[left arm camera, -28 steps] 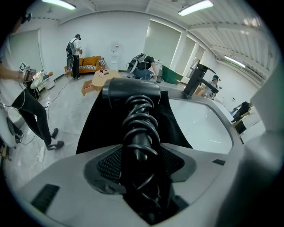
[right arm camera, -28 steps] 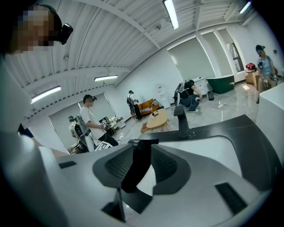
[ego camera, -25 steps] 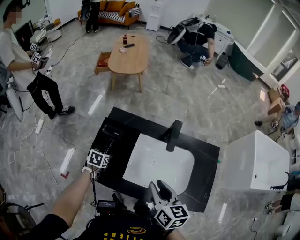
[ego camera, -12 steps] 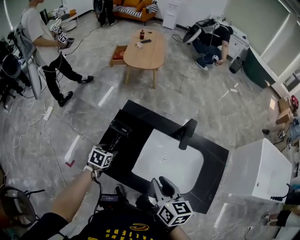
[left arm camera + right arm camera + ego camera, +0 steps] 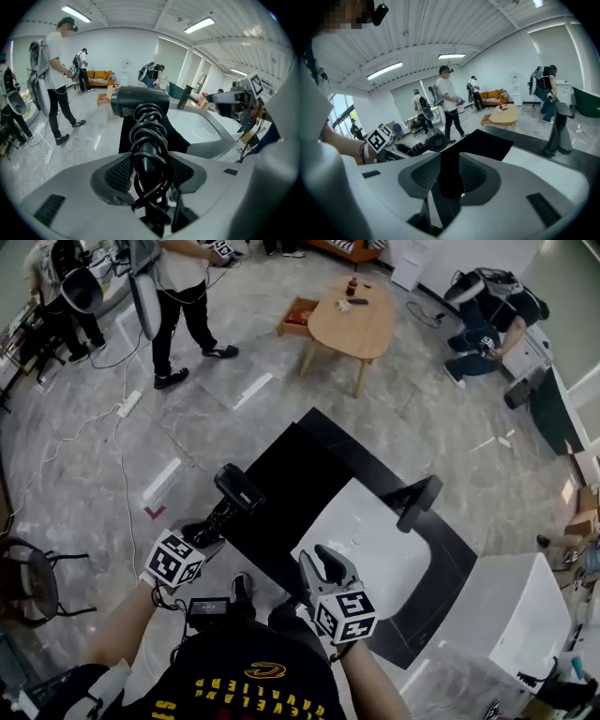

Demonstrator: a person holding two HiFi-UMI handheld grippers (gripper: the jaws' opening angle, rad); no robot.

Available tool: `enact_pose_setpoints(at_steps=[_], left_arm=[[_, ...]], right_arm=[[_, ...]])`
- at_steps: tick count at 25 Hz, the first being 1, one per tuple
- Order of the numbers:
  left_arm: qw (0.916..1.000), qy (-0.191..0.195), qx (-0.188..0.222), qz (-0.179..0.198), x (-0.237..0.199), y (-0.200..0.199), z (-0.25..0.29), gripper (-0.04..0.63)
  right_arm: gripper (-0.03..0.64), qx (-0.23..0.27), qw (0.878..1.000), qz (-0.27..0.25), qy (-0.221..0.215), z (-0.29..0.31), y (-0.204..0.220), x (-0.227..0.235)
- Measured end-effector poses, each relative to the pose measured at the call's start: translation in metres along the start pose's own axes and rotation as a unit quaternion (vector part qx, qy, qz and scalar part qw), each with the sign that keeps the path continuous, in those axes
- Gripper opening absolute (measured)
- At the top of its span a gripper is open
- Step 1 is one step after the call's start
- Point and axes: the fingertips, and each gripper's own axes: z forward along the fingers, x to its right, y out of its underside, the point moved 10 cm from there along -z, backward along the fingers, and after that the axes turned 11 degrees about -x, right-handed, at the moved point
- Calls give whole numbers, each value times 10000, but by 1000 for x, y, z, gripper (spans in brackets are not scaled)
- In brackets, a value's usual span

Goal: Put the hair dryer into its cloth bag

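1. Left gripper view: your left gripper is clamped on the handle of the hair dryer. The cord is coiled round that handle. The barrel lies crosswise beyond the jaws, clear of everything.
2. Right gripper view: your right gripper pinches a fold of the black cloth bag, which runs out ahead toward the dryer. I cannot tell where the bag's mouth is.
3. Step in hand, as judged: bringing dryer and bag together. Keep the right pinch firm and lift so the mouth hangs open. Lead with the barrel; the coiled cord could snag the hem.
4. Against a second ago, head view: the dryer was low over the black counter beside the basin. It is now raised and out past the counter's left edge, above the floor. The right gripper has come in toward the basin's near corner.
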Motion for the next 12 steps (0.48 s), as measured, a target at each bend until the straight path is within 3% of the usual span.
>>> enact_pose_setpoints(at_steps=[4,12], left_arm=[[9997,-80,-121,-214,14,61,-28,224],[9977,-114,-574,-356,56,153,-42,224]], right_arm=[[123,-891,9892,-1135,-255,54,-1,-20],[123,-2194,9369,-2651,-617,145,16,-63]])
